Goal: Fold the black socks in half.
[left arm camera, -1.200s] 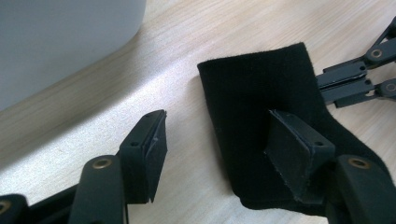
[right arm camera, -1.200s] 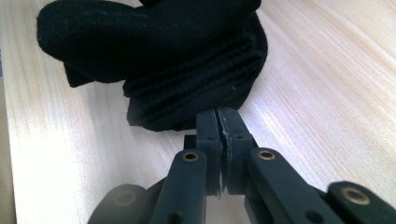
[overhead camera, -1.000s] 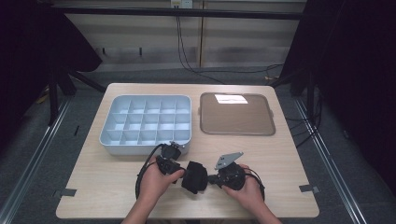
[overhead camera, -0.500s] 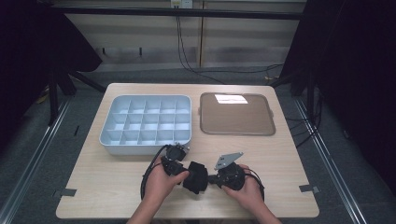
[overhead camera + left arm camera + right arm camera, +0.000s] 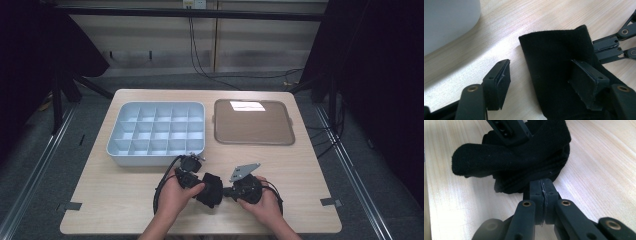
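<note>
Dark curtains and a grey floor ring your pale wooden table (image 5: 125,210), and from the high view the work looks barely started: the light blue compartment tray (image 5: 157,132) at the far left has every cell bare, and the brown flat tray (image 5: 252,122) at the far right carries only a patch of glare. The black cloth (image 5: 211,189), a soft knitted piece that may be a sock, lies bunched at the near middle of the table between your two hands, with the left gripper (image 5: 192,177) on its left and the right gripper (image 5: 231,191) on its right. I judge you are partway through folding or bundling it, with the placing in a tray yet to come. In the left gripper view the wood grain is smooth and faintly glossy, the tray's rounded plastic corner (image 5: 449,22) sits at the upper left, and the cloth (image 5: 554,62) shows a fine matte weave with a straight hemmed edge; your left gripper (image 5: 544,85) stands wide, having just opened a little further, one flat rubbery pad (image 5: 501,85) clear over bare wood and the other pad (image 5: 586,82) lying against the fabric without pinching it. In the right gripper view the cloth (image 5: 509,157) is a thick rolled wad with ribbed layers, and your right gripper (image 5: 541,190) is clamped tight on its near folded edge.
</note>
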